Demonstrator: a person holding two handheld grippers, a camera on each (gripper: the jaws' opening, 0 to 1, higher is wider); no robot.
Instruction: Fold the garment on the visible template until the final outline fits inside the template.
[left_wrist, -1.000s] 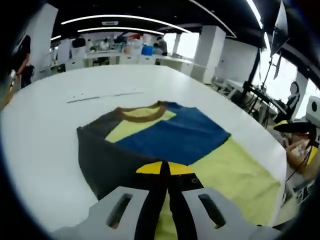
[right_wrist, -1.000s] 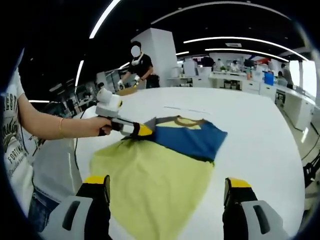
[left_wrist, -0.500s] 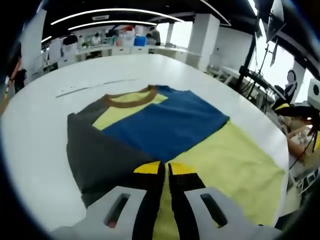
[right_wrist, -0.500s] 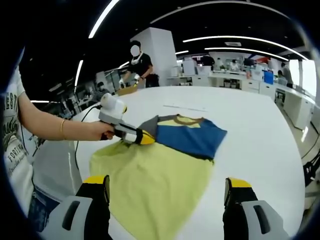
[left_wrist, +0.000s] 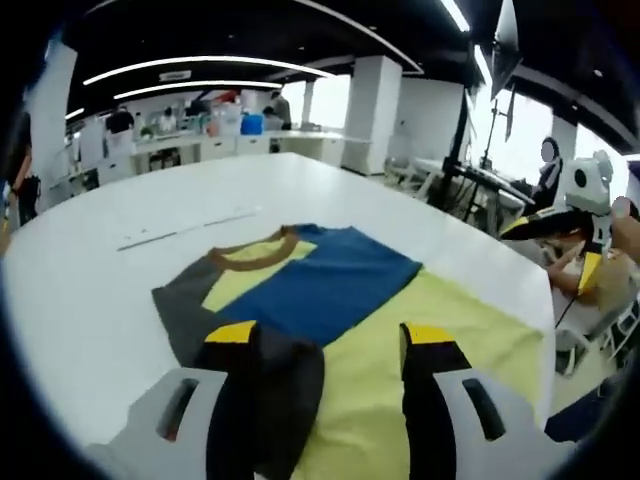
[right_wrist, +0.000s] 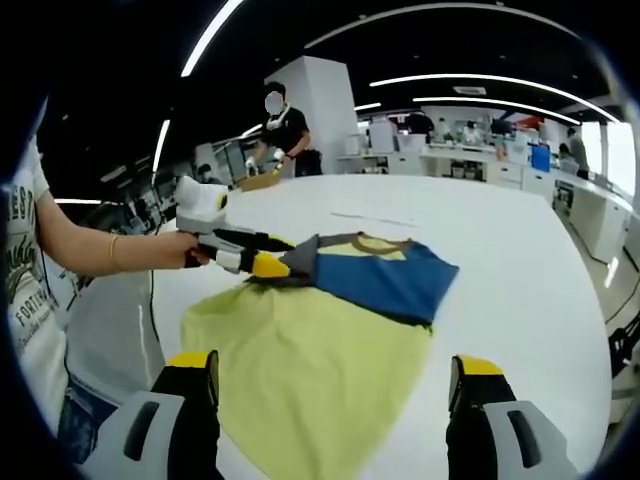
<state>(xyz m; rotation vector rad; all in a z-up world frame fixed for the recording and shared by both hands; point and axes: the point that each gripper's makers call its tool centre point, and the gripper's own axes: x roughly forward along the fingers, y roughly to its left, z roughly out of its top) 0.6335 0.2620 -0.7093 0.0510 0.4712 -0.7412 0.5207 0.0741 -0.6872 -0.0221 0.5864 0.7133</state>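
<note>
The garment (left_wrist: 330, 285) lies flat on the white table (left_wrist: 80, 300): yellow body, blue panel, grey sleeve and brown collar. The grey sleeve (left_wrist: 230, 315) is folded in over its left side. My left gripper (left_wrist: 330, 335) stands open just above the sleeve's near edge, holding nothing. In the right gripper view the garment (right_wrist: 330, 320) spreads ahead, and the left gripper (right_wrist: 280, 253), held by a hand, hovers open at the grey sleeve (right_wrist: 298, 262). My right gripper (right_wrist: 332, 368) is open over the yellow hem, with nothing between its jaws. It also shows at the table's right edge (left_wrist: 555, 250).
A thin line marking (left_wrist: 190, 225) runs across the table beyond the collar, also seen as a line (right_wrist: 375, 218) in the right gripper view. A person (right_wrist: 285, 130) stands at the far side. Desks and clutter (left_wrist: 220, 125) line the back of the room.
My left gripper was shut on the grey sleeve's edge; it has opened, let go and drawn back a little. The right gripper has stayed put and open.
</note>
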